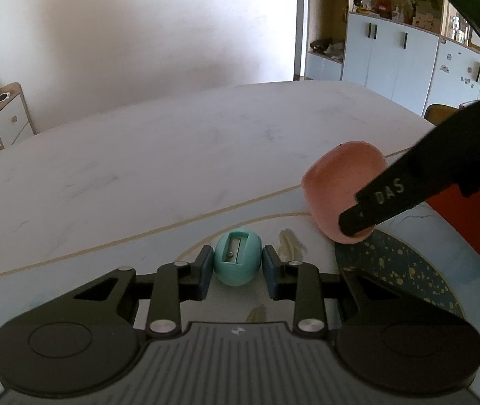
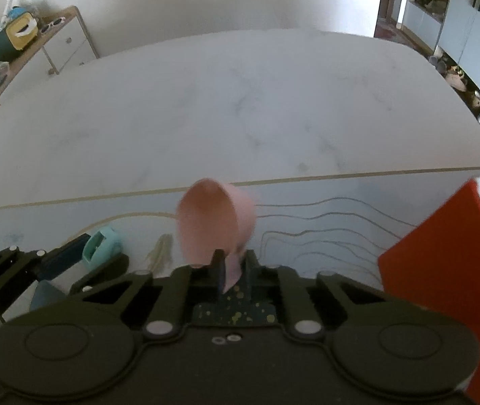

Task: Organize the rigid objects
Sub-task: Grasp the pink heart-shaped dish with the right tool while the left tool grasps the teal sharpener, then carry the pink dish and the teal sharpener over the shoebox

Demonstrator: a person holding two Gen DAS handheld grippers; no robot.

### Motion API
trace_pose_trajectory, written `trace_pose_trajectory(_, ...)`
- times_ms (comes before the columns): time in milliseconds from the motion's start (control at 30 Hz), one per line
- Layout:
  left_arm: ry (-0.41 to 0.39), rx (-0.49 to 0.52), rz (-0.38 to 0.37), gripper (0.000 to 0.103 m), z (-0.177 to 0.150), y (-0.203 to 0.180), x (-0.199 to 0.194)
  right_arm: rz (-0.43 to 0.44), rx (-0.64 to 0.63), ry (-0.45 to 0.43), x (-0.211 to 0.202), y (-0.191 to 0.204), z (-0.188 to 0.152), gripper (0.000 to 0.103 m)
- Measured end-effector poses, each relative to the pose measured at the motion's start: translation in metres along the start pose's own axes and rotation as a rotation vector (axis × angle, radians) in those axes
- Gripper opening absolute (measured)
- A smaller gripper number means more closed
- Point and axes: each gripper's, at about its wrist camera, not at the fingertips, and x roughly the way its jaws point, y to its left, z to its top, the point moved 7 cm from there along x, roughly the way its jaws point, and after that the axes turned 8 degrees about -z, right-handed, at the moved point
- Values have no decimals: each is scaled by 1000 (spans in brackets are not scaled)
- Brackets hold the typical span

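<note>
The right claw (image 2: 232, 271) is closed on the rim of a pink cup (image 2: 214, 227) — the cup is tipped, its open mouth facing left and towards the camera. Below it lies a dark mat with gold speckles (image 2: 236, 314). Off to the left, the left claw (image 2: 96, 253) has a teal pencil sharpener (image 2: 101, 243) between its fingers, touching them. A red sheet (image 2: 442, 270) stands at the right edge. The pale marbled worktop (image 2: 240, 101) stretches away — a cabinet (image 2: 66, 42) stands by the far wall.
</note>
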Motion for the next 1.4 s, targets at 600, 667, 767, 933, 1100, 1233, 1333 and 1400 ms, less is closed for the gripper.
trace_pose_trajectory(600,-8,-18,-37,31,15,-15,-59,123,66,-47,-84,-19,-33,9)
trace_pose_trajectory(667,-15,-11,-47,31,18,-21,-69,132,76,-62,-97,-26,-36,9)
trace_pose_trajectory(767,-27,-5,-64,31,28,-32,-81,150,99,-82,-114,-38,-40,9)
trace_pose_trajectory(933,-51,10,-95,31,44,-54,-99,155,120,-131,-136,-63,-42,9)
trace_pose_trajectory(1100,-59,17,-98,31,57,-77,-103,162,154,-157,-147,-94,-46,9)
trace_pose_trajectory(1233,-61,45,-108,31,64,-103,-106,153,181,-168,-152,-123,-51,9)
trace_pose_trajectory(1333,-63,63,-121,31,71,-125,-104,139,196,-175,-155,-151,-56,9)
trace_pose_trajectory(1400,-64,72,-131,31,77,-143,-99,129,206,-176,-155,-167,-59,9)
